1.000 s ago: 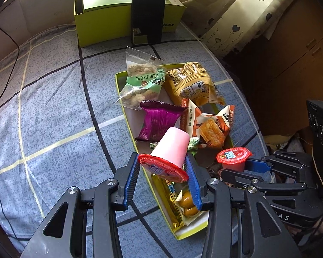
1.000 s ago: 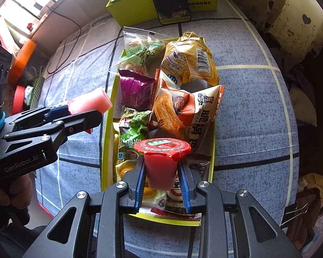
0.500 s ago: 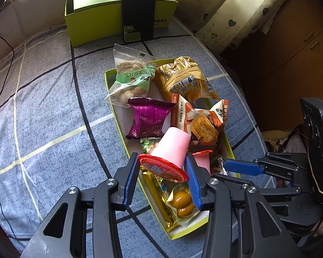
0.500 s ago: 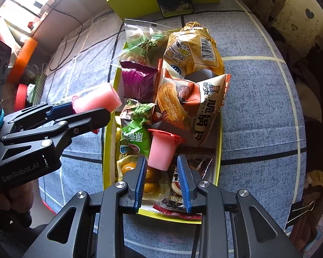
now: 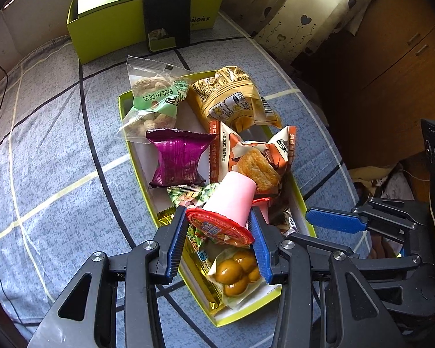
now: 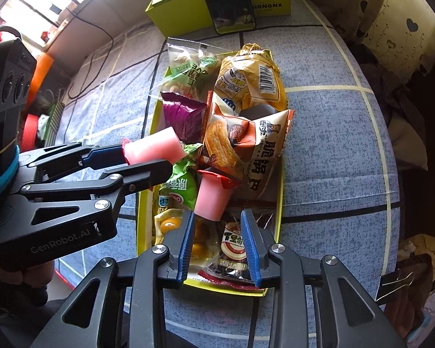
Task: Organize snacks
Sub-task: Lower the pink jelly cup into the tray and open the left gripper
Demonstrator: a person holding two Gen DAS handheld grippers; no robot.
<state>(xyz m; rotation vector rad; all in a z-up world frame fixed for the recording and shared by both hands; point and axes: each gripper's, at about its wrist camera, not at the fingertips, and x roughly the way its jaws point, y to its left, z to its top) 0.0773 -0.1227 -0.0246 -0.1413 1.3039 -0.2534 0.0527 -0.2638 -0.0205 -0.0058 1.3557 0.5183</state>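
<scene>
A yellow-green tray [image 5: 129,145] on the blue cloth holds several snack packs: nuts [image 5: 153,98], a yellow bag [image 5: 232,98], a purple pack [image 5: 178,159], an orange pack [image 5: 255,156]. My left gripper [image 5: 219,232] is shut on a pink jelly cup [image 5: 230,200] with a red lid, held over the tray's near half; it also shows in the right wrist view [image 6: 153,148]. My right gripper [image 6: 217,226] is open, just behind a second pink jelly cup [image 6: 210,197] that lies tipped among the packs in the tray [image 6: 143,203].
A green box [image 5: 113,26] with a black phone [image 5: 166,8] leaning on it stands at the far end. A curtain [image 5: 319,14] and wooden cabinet [image 5: 391,58] are to the right. Cables [image 6: 101,46] lie on the cloth at the left.
My right gripper opened and let its jelly cup drop into the tray, then drew back a little. My left gripper moved over the tray with its cup still held.
</scene>
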